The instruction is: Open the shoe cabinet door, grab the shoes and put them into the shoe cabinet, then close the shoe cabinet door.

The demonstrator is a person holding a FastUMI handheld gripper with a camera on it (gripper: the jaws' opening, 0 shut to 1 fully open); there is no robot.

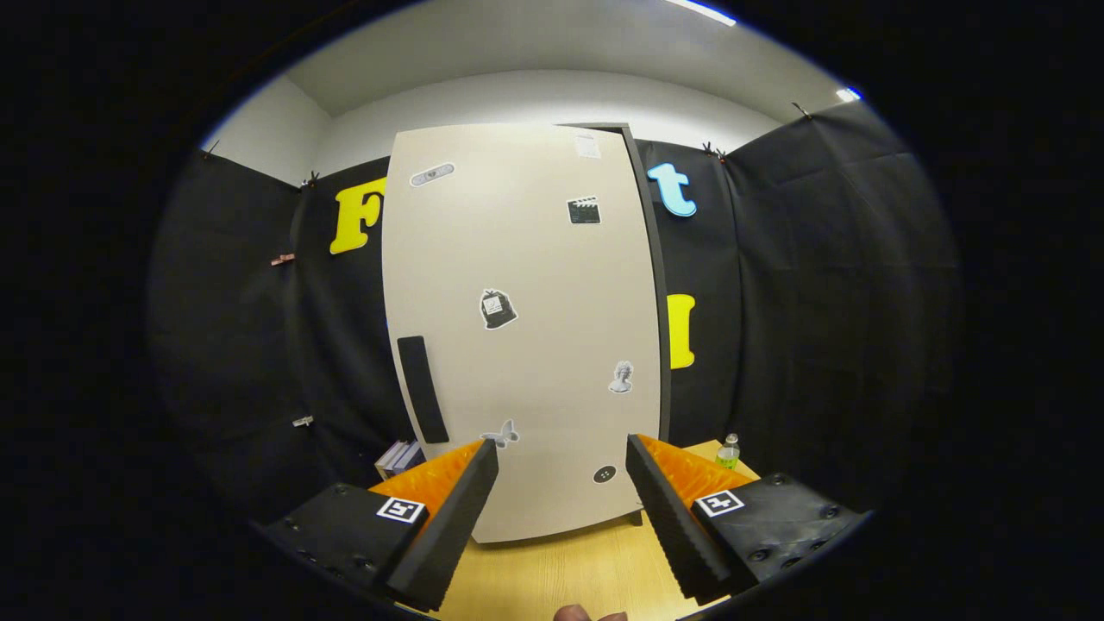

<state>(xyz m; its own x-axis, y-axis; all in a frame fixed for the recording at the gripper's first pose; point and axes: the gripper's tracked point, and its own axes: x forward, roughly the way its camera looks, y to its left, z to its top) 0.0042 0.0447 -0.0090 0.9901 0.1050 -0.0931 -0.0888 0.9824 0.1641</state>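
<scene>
A tall beige shoe cabinet (526, 285) stands upright on the wooden table (561, 573), straight ahead of my fingers. Its door is shut and carries several small stickers. A dark vertical handle (422, 388) sits low on the door's left side, just above and beyond my left finger. My gripper (562, 470) is open, with a wide gap between the fingers and nothing in it. The lower part of the cabinet door shows through that gap, a short way beyond the tips.
A small bottle (729, 452) with a green label stands on the table beside the cabinet's right side, beyond my right finger. A stack of flat things like books (398, 455) lies at the cabinet's lower left. Black cloth walls close in behind and on both sides.
</scene>
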